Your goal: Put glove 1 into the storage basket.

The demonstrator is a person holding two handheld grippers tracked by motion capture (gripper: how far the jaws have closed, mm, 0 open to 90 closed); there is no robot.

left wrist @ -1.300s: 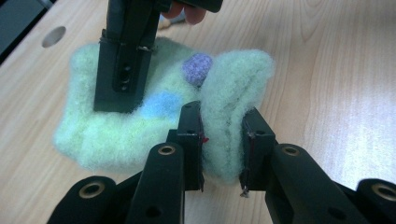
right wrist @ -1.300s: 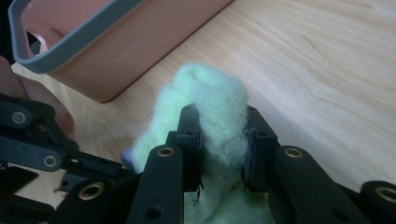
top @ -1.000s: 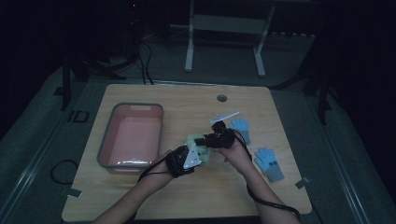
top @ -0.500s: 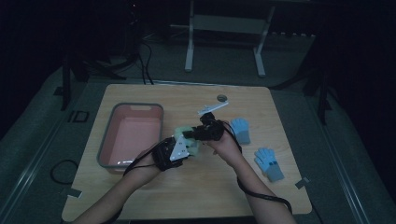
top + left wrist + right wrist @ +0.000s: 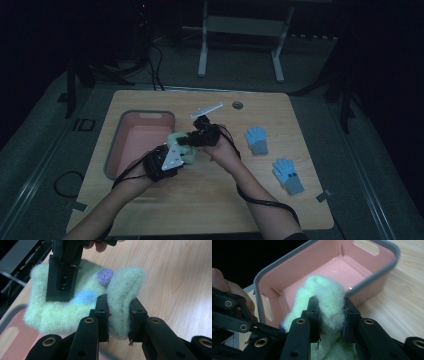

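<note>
Both my grippers, left (image 5: pixel 181 156) and right (image 5: pixel 186 141), clamp the green fuzzy glove (image 5: pixel 75 300), now lifted leftward beside the pink bin (image 5: pixel 131 145), so drop-in looks next.

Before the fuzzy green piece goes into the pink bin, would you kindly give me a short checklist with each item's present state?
1. Left gripper clamped on the green fuzzy piece: ok.
2. Right gripper clamped on it too: ok.
3. Piece lifted off the table: cannot tell.
4. Pink bin empty: ok.
5. Piece fully over the bin: not ok, it sits at the bin's right rim.
6. Blue gloves away from the path: ok.
</note>
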